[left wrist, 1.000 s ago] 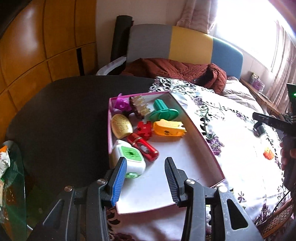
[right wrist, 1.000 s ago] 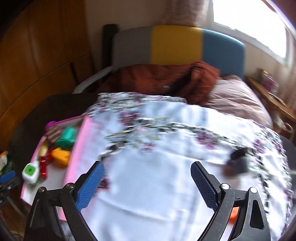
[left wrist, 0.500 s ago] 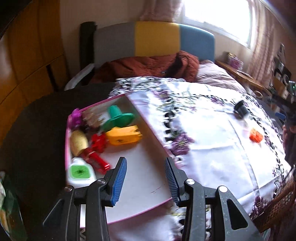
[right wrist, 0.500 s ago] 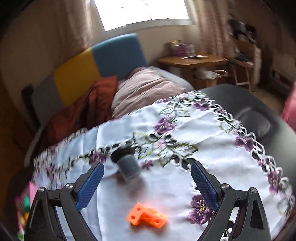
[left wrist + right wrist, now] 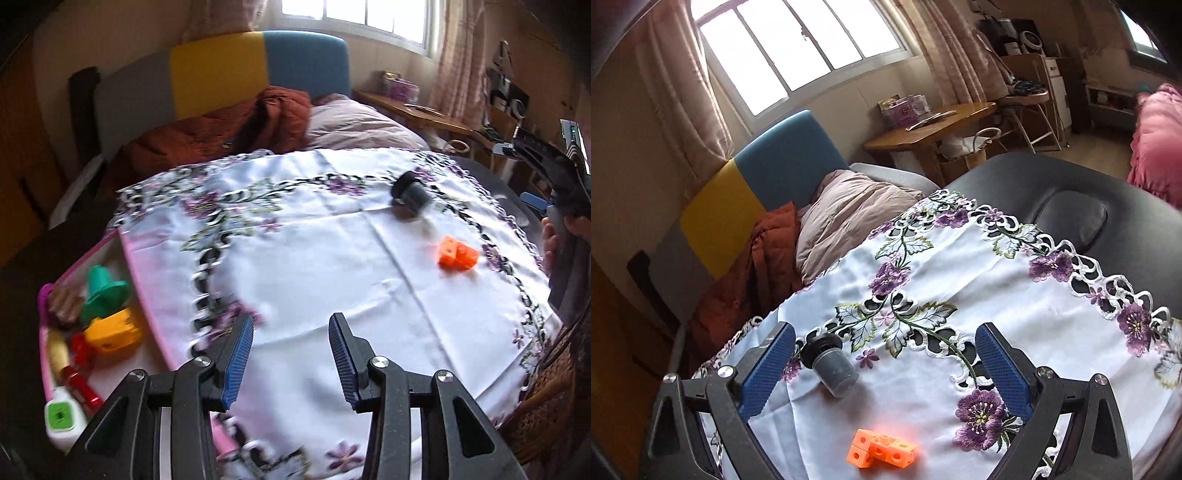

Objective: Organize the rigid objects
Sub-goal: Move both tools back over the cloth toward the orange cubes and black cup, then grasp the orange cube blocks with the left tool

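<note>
Lying sideways: grey cylinder; cap up-left

Black table (floral cloth, pink tray).

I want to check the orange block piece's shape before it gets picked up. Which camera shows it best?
The right wrist view: the orange block piece lies close and sharp, holes visible. The left wrist view shows it smaller, farther off.
</note>
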### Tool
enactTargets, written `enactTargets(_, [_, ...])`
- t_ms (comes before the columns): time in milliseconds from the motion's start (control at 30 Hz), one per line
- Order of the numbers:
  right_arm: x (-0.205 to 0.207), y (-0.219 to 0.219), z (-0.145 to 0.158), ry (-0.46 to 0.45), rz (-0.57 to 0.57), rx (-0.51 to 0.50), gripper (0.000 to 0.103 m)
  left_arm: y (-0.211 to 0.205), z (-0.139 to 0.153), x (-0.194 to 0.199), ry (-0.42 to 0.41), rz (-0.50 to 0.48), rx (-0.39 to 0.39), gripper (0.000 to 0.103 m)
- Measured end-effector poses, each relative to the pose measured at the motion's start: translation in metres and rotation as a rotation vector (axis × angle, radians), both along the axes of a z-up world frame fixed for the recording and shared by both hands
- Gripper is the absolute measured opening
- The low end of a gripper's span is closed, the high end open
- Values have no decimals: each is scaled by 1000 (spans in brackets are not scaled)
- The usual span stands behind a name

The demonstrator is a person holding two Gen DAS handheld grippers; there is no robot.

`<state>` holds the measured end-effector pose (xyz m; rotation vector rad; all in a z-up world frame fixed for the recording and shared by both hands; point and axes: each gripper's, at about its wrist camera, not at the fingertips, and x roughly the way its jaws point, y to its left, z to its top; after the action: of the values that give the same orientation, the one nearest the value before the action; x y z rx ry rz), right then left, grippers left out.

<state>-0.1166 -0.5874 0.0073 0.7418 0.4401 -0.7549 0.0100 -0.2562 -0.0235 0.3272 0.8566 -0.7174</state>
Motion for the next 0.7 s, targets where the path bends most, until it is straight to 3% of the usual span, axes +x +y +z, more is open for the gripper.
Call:
enactTargets(300, [-16, -14, -6, -43, -70, 65, 99, -84, -9, -12, 64, -208, -34, 44])
enactTargets(333, [-16, -14, -6, -47, -69, 69, 99, -94, -10, -14, 74, -238, -40, 46])
enactTargets(400, [-17, -15, -6, -55, -66, 76, 99, -113, -12, -17, 83, -276, -38, 60])
enactTargets(700, [-22, -16, -5, -91, -69, 87, 100, -188, -34, -35, 99, -445, -4, 73])
